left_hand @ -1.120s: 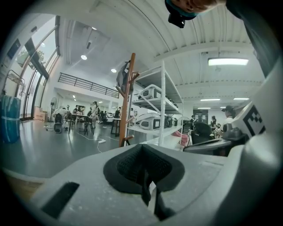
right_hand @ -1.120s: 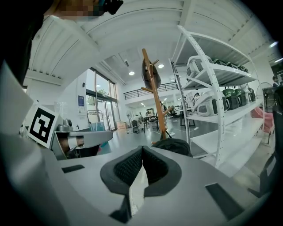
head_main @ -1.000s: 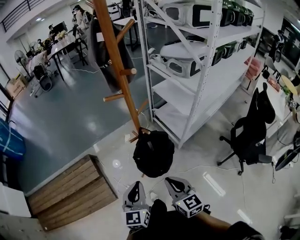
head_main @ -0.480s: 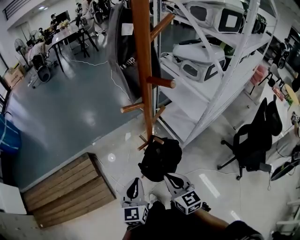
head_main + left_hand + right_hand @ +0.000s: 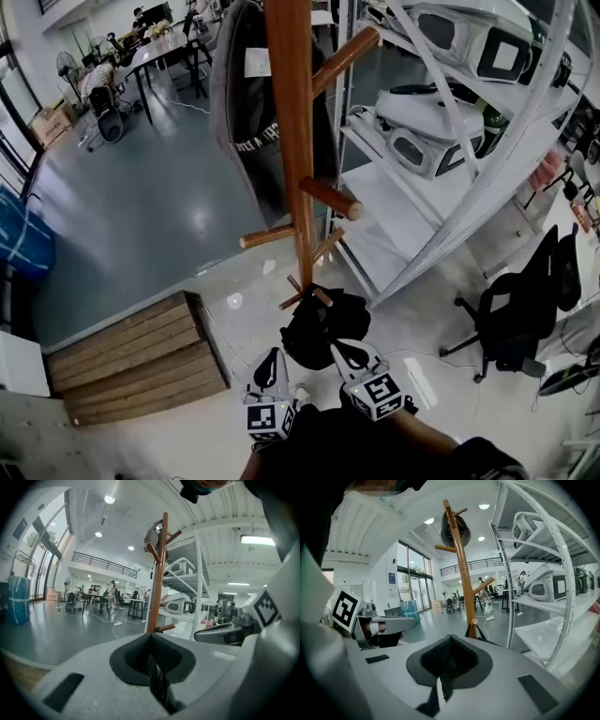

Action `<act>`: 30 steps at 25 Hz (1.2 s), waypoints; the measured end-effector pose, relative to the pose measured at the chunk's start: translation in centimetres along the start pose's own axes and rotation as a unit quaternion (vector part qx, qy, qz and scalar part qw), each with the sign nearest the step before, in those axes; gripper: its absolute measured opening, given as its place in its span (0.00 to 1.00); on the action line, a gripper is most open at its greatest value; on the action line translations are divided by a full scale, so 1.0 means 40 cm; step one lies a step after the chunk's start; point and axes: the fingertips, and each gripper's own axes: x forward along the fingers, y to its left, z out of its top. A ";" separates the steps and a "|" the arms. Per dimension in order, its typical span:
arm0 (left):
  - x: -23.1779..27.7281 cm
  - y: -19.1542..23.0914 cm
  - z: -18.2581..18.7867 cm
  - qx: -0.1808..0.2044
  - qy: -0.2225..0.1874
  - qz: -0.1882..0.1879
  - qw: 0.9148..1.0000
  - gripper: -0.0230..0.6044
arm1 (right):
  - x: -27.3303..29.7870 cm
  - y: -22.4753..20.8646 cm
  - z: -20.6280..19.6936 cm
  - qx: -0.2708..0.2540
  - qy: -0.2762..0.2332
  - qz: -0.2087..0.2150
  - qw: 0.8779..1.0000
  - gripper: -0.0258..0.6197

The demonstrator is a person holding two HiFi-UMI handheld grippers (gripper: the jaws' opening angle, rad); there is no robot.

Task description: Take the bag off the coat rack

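The black bag (image 5: pixel 323 328) sits at the foot of the coat rack (image 5: pixel 292 141), its straps meeting one of the lowest pegs (image 5: pixel 298 298). Whether its base rests on the floor (image 5: pixel 159 216) cannot be determined. A second, grey bag (image 5: pixel 248 103) hangs from the top of the same rack, and the task sentence does not say which one is meant. Neither bag is lifted or touched, so removal has not begun.

Left tool (image 5: pixel 272 361): jaws pressed together, nothing between them.
Right tool (image 5: pixel 343 354): jaws pressed together, nothing between them.
Both are held side by side just short of the black bag, pointing toward the rack pole and slightly downward.

Remaining steps, as judged: spread one tool's jaws, close them on a strap or handle, lift it clear of its peg, and carry the bag away.

White shelving (image 5: pixel 441 206) stands just right of the rack. A wooden platform (image 5: pixel 131 356) lies on the floor to the left. An office chair (image 5: pixel 516 319) stands well apart at the right.
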 end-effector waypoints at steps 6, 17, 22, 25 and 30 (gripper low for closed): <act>0.061 -0.010 -0.001 -0.009 0.006 0.040 0.999 0.06 | 0.035 -0.076 -0.003 -0.016 0.014 0.036 0.999 0.06; 0.140 -0.024 -0.024 -0.027 0.012 0.081 0.996 0.06 | 0.082 -0.170 -0.022 -0.042 0.055 0.109 0.992 0.06; 0.162 -0.016 -0.059 -0.027 0.035 0.077 0.996 0.07 | 0.102 -0.214 -0.038 -0.054 0.076 0.121 0.988 0.15; 0.176 -0.017 -0.085 -0.032 0.067 0.064 0.995 0.24 | 0.114 -0.243 -0.048 -0.064 0.088 0.122 0.987 0.22; 0.210 -0.009 -0.135 -0.017 0.094 0.038 0.995 0.39 | 0.147 -0.286 -0.084 -0.077 0.124 0.126 0.981 0.34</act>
